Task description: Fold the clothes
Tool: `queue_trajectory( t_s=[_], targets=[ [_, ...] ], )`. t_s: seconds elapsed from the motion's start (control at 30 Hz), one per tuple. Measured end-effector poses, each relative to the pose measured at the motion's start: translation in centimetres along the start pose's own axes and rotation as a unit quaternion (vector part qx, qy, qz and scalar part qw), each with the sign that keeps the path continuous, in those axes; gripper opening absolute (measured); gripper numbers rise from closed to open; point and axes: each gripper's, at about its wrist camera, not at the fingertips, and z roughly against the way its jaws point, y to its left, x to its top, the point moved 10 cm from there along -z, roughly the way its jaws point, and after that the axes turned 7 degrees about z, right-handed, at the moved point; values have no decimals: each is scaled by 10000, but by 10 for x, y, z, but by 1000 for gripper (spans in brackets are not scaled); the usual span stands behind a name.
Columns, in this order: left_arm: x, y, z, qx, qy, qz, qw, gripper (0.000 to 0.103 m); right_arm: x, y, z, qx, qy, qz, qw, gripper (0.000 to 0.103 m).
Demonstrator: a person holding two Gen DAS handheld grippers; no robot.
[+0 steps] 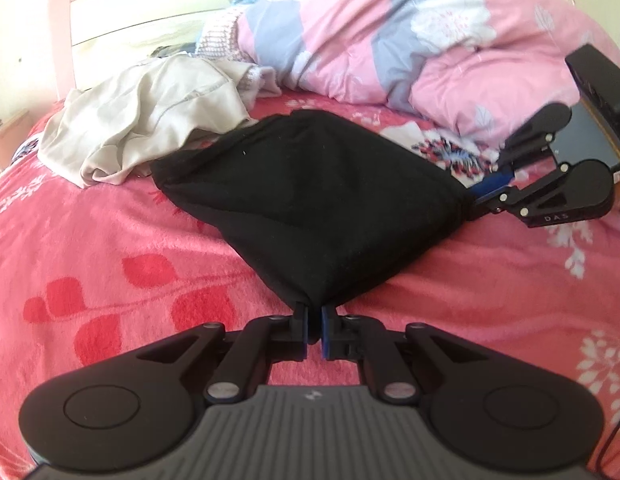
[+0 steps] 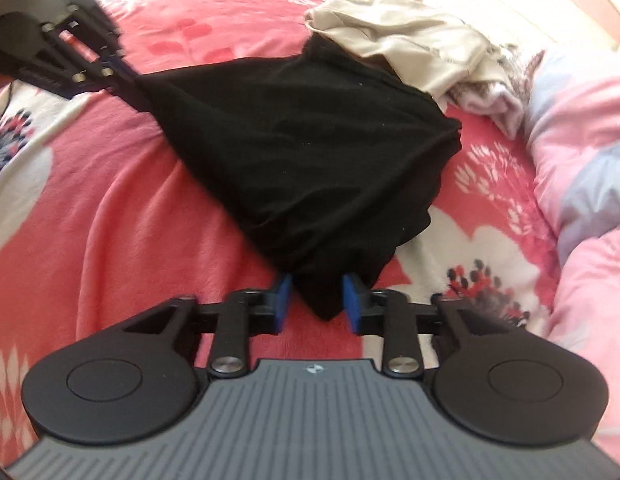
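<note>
A folded black garment (image 1: 310, 200) (image 2: 310, 152) lies on the pink flowered bed cover (image 1: 109, 260) (image 2: 109, 208). My left gripper (image 1: 314, 312) is shut on its near corner, and the cloth bunches into the jaws. In the right wrist view that same left gripper (image 2: 125, 74) clamps the far left corner. My right gripper (image 2: 317, 292) has its blue pads apart, and another corner of the black garment hangs loosely between them. From the left wrist view the right gripper (image 1: 480, 196) sits at the garment's right corner.
A crumpled beige garment (image 1: 149, 120) (image 2: 410, 36) lies just behind the black one, touching its far edge. A pink and grey quilt (image 1: 390, 40) (image 2: 582, 140) is heaped along one side. A pale headboard (image 1: 109, 8) stands behind the bed.
</note>
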Motion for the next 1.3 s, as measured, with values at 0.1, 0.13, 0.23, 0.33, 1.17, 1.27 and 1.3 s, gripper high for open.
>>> queue_trajectory(
  t_s=[0.1, 0.13, 0.23, 0.33, 1.17, 1.27, 1.3],
  targets=[
    [5, 3, 5, -25, -83, -11, 10000, 6, 6, -4, 10, -100, -109, 43, 9999, 7],
    [5, 2, 5, -32, -87, -64, 9999, 6, 5, -4, 10, -228, -78, 279, 9993, 7],
    [3, -5, 3, -55, -47, -287, 9996, 6, 1, -3, 9, -726, 71, 1043, 9919, 6],
    [-1, -6, -2, 15, 57, -298, 9995, 6, -9, -4, 1, -1334, 411, 1797, 9738, 1],
    [-7, -4, -7, -6, 173, -47, 9998, 7, 6, -9, 3, 745, -307, -1205, 9894, 17],
    [-7, -4, -7, 13, 138, -58, 9999, 7, 6, -7, -3, 646, -277, -987, 9926, 12],
    [-6, -4, -6, 25, 115, -56, 9999, 7, 6, -5, -5, 589, -257, -871, 9941, 8]
  ],
)
